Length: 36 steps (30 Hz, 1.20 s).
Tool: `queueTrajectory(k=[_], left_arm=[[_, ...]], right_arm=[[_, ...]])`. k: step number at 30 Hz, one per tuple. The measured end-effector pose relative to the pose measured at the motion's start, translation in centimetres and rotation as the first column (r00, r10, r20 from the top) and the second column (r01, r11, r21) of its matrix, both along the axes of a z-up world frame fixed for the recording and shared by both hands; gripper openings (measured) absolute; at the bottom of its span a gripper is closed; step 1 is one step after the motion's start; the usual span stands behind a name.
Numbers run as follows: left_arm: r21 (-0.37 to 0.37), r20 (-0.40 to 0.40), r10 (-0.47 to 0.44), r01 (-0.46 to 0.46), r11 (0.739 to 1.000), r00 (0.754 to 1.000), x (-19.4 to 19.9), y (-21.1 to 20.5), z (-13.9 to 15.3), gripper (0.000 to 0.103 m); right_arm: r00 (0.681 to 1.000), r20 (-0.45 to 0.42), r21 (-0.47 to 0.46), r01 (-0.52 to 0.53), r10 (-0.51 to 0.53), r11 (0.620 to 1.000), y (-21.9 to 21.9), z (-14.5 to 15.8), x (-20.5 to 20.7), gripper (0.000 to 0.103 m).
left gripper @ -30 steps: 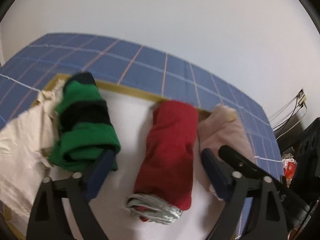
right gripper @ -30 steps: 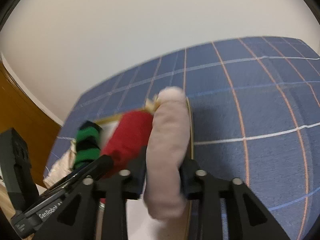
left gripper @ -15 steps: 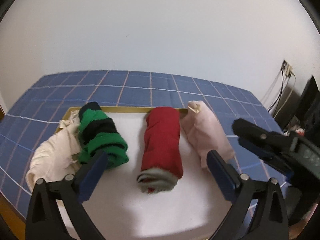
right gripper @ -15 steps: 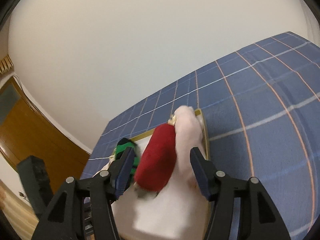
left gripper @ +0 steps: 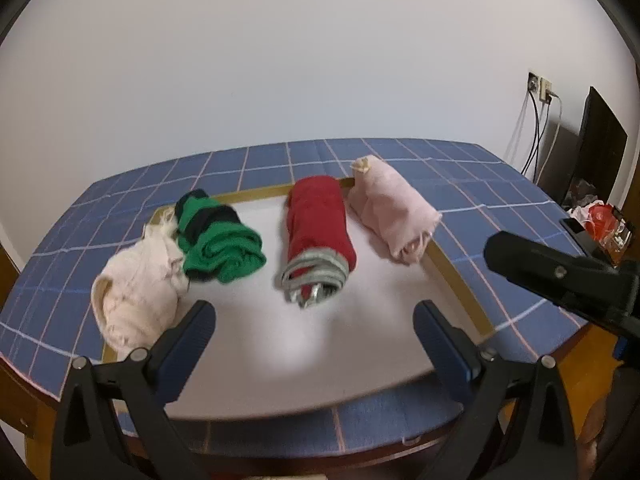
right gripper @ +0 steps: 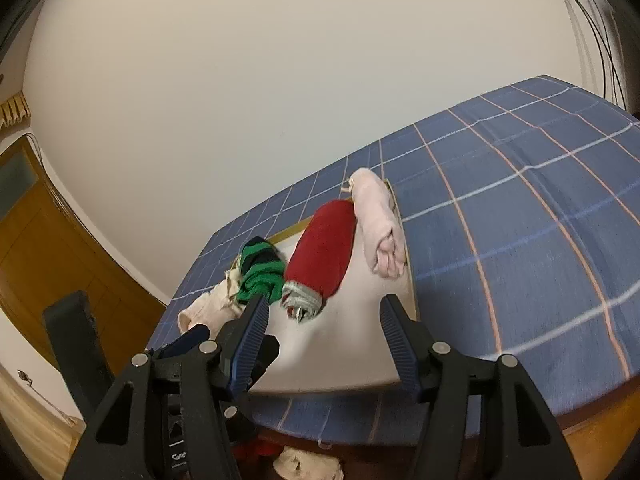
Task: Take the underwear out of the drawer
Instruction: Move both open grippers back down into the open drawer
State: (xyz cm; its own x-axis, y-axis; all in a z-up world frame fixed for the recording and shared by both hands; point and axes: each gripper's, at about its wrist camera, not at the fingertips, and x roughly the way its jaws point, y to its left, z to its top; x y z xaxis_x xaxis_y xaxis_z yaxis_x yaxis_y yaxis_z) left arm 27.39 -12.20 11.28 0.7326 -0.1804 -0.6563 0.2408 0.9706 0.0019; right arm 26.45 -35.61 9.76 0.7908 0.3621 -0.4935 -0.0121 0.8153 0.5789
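Four soft rolls ahead of your empty claws

Your left gripper (left gripper: 314, 318) gapes wide and your right gripper (right gripper: 322, 316) stands apart, neither holding anything. Beyond the tips, on the white tray (left gripper: 460, 280), lie light, squashy underwear rolls; pinch the red roll (left gripper: 318, 220) across its middle.
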Motion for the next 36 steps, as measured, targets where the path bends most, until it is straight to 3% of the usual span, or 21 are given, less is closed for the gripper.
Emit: queueTrajectory(k=[15,21,36], left_arm=[[0.007,0.016,-0.006,0.006,1.000,1.000,-5.6,1.3,-1.5,0.101],[0.043,0.033,-0.015,0.014,0.999,0.999,-7.5,1.4,-2.3,0.101],[0.036,0.033,-0.041,0.040,0.999,0.999,-11.4,2.8,-3.7,0.101]], right_arm=[[0.999,0.033,-0.016,0.041,-0.041,0.999,1.4,-0.7,-6.0,0.061],[0.997,0.046,-0.034,0.059,-0.057,0.998,2.4,-1.3,-8.8,0.061],[0.995,0.026,-0.062,0.098,-0.097,0.993,3.2,-3.8,-12.8,0.061]])
